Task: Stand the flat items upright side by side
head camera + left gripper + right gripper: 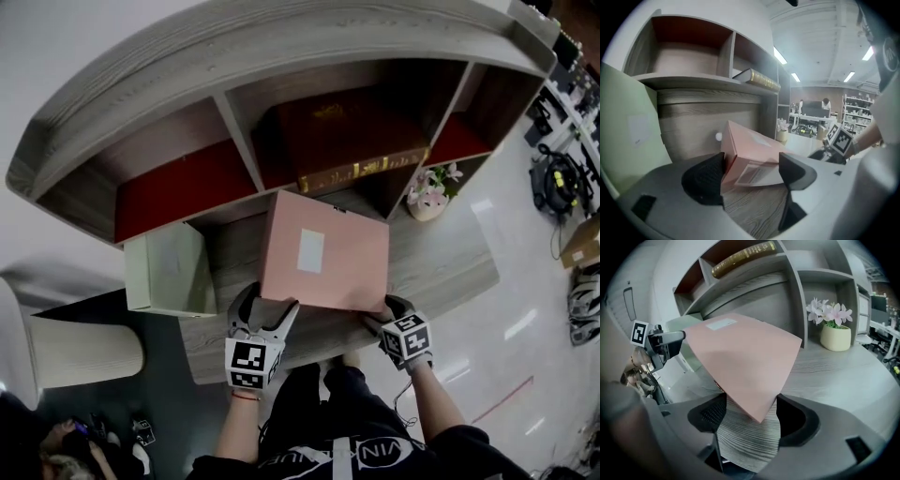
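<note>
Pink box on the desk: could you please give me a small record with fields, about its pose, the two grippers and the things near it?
Pink box: tilted, near edge raised off the desk, not yet upright
Left gripper: jaws on the near left corner of the box
Right gripper: jaws on the near right corner, seemingly pressing
Green box: left of the pink box, apart from it
Flower pot: at the right, by the shelf
Book: lying flat in the middle shelf compartment
</note>
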Demonstrator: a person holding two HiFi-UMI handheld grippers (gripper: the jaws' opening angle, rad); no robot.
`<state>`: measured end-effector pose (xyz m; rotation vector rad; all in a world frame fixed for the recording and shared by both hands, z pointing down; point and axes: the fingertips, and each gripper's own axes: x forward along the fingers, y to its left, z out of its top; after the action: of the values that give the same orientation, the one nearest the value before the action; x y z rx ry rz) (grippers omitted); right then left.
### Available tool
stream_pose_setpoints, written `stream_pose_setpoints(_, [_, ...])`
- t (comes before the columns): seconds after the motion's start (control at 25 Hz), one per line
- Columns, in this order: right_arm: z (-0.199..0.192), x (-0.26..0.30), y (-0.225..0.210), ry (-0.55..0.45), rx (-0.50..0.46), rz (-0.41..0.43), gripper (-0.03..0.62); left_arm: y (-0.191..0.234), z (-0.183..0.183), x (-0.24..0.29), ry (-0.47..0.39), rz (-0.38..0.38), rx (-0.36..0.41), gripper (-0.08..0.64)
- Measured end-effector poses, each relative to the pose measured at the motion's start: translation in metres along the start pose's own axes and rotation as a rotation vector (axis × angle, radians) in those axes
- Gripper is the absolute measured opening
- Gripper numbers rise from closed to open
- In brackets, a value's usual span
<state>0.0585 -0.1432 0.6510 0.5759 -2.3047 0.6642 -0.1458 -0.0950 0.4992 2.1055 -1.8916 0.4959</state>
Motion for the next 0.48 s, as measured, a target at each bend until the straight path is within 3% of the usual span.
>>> stream_pose_setpoints(0.24, [0.006, 0.020, 0.007, 0.062, -0.043, 0.019, 0.324, 0.006, 0.039, -0.018, -0.116, 0.047, 0.020, 0.313])
stream_pose_setpoints(0.48, [0.015, 0.038, 0.021, 0.103, -0.092, 0.046, 0.313, 0.013, 0.062, -0.031, -0.179, 0.080, 0.027, 0.278])
